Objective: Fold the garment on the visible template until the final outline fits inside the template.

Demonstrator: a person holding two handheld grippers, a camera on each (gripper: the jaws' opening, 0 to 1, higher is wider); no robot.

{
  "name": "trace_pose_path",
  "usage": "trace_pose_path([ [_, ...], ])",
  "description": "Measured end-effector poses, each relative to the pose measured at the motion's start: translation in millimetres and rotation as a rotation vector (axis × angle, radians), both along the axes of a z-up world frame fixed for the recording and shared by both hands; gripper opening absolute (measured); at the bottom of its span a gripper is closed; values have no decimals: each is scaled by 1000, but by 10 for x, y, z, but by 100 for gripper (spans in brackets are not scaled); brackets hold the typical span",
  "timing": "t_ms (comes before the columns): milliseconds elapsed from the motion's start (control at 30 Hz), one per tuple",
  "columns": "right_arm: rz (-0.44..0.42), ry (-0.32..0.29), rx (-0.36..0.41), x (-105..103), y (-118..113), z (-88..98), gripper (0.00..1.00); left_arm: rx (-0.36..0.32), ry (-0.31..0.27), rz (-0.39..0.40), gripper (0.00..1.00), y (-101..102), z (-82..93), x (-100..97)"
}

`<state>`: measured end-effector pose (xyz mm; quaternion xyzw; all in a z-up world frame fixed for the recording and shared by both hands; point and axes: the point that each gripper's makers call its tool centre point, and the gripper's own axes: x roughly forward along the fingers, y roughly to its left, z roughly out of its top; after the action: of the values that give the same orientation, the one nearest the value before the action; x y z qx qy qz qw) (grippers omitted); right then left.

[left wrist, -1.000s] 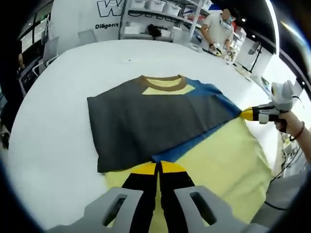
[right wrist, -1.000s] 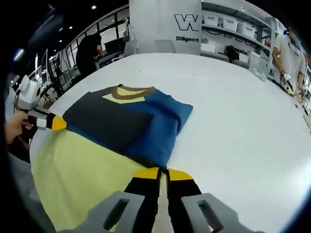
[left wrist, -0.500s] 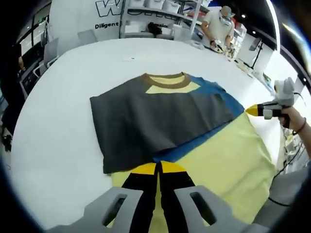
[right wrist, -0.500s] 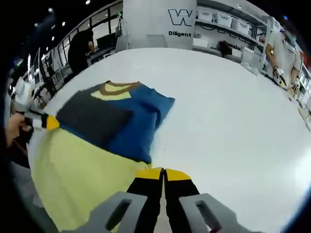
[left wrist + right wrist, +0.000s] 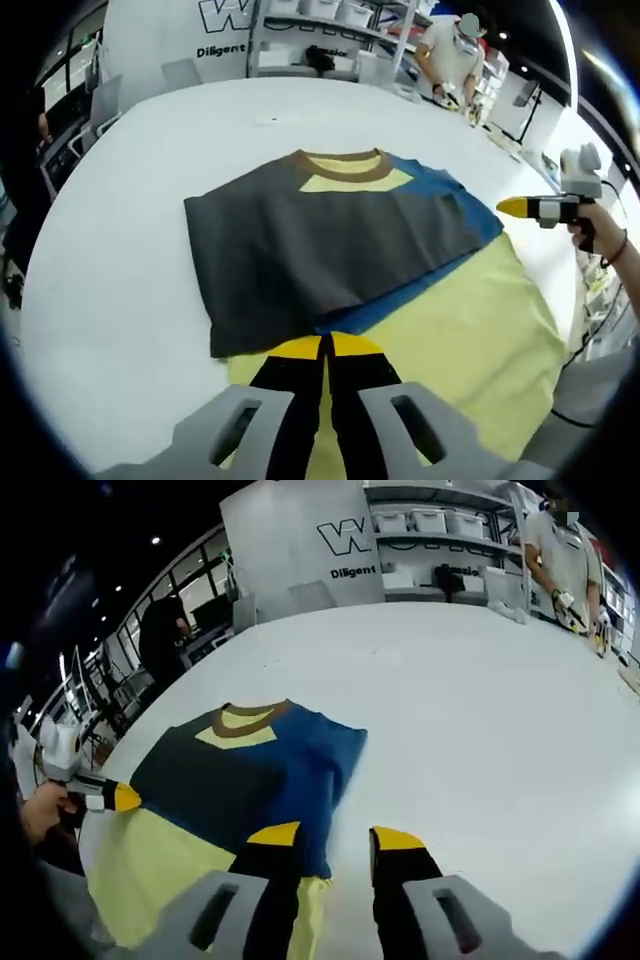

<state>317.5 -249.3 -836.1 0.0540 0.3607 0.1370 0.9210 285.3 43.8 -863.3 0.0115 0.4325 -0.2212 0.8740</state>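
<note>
Garment, a folded grey, blue and pale-yellow T-shirt, lies mid-frame on the pale-yellow template sheet. Left gripper jaws pressed together; right gripper jaws spread, holding nothing.

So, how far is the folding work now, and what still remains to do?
Done, it seems: the garment lies with its grey panel over the blue on the white table. In hand: nothing; the right gripper is open and the left gripper is shut at the hem, holding no cloth that shows. Left: the yellow lower part is spread flat, probably the next fold.
</note>
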Motion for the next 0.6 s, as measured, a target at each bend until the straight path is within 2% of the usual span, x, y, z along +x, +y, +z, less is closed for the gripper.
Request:
trace_pose_path([
  [300,27,-19,-4,259,60,68,42,5,-4,-3,1,1,-3,13],
  [600,22,-12,3,532,68,21,42,8,-6,-6,1,1,-5,27],
])
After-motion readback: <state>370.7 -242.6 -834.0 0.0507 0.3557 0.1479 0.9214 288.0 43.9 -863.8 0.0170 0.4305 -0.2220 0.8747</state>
